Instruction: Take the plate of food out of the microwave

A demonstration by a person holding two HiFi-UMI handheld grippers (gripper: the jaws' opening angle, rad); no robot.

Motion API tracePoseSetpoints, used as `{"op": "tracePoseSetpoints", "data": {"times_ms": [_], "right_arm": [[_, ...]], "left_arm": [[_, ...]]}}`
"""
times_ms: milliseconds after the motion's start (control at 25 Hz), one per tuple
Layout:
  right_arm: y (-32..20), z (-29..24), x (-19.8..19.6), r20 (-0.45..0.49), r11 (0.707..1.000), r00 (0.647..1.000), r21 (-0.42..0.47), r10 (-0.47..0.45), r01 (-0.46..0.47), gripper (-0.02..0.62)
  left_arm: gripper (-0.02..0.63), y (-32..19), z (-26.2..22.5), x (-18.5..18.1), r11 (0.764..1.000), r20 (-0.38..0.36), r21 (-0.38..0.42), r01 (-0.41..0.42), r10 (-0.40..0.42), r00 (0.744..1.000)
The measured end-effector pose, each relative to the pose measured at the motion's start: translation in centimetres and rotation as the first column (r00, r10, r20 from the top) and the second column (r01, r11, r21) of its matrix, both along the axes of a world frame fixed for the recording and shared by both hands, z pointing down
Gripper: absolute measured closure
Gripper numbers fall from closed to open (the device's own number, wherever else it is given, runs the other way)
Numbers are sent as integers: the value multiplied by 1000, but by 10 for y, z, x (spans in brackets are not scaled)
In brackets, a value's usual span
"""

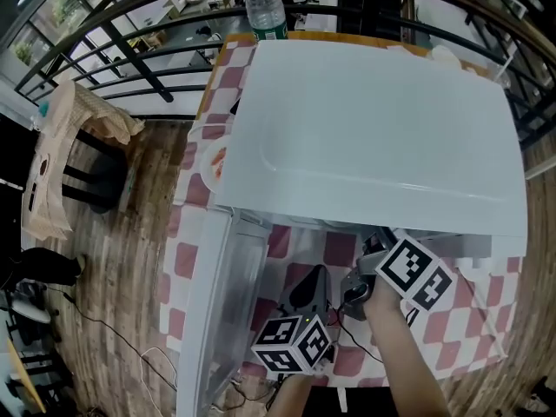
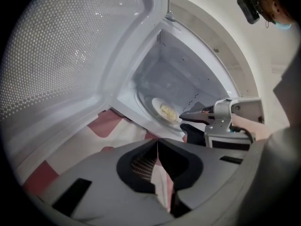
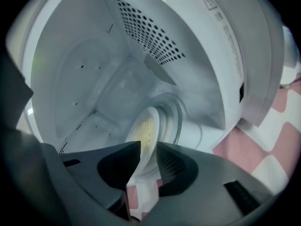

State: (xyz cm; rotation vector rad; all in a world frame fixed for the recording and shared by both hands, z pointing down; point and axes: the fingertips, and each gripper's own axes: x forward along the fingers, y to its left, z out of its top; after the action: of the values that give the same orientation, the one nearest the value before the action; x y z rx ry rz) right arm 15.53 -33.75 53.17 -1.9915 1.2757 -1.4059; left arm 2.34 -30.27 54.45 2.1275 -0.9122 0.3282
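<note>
Right gripper (image 3: 149, 145) jaws spread astride the rim of the plate of food (image 3: 144, 129), lower centre. Left gripper (image 2: 157, 142) jaws pressed together, empty. Plate likely stiff, slippery, breakable: pinch the rim.

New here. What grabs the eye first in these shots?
A big white microwave fills the head view on a red-checked tablecloth, its door swung open at the left. Inside lies a plate of food, with the right gripper holding open jaws either side of its rim. The left gripper sits shut, outside the cavity.
</note>
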Motion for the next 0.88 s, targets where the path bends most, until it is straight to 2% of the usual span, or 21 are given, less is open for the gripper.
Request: {"op": "tracePoseSetpoints", "data": {"times_ms": [240,520,600,640,880], "right_arm": [[0,6,-6,198,997,977,-1,74,-75,469],[-6,8,-9,316,995,944,2,98,-104,469],[-7,10,-9,347,993,932,8,105,-115,498],[-8,10,-8,357,993,928,13,107,-119,523],[-10,12,-6,377,990,919,26,118,-138,538]], "left_arm": [[594,-3,0,-5,1000,2,-2,13,-13,1000],[594,-6,0,-6,1000,-1,-4,14,-14,1000],[594,-6,0,-6,1000,-1,-5,15,-15,1000],[594,-6,1,-6,1000,-1,-5,15,-15,1000],[594,-5,2,-6,1000,-3,-12,21,-21,1000]]}}
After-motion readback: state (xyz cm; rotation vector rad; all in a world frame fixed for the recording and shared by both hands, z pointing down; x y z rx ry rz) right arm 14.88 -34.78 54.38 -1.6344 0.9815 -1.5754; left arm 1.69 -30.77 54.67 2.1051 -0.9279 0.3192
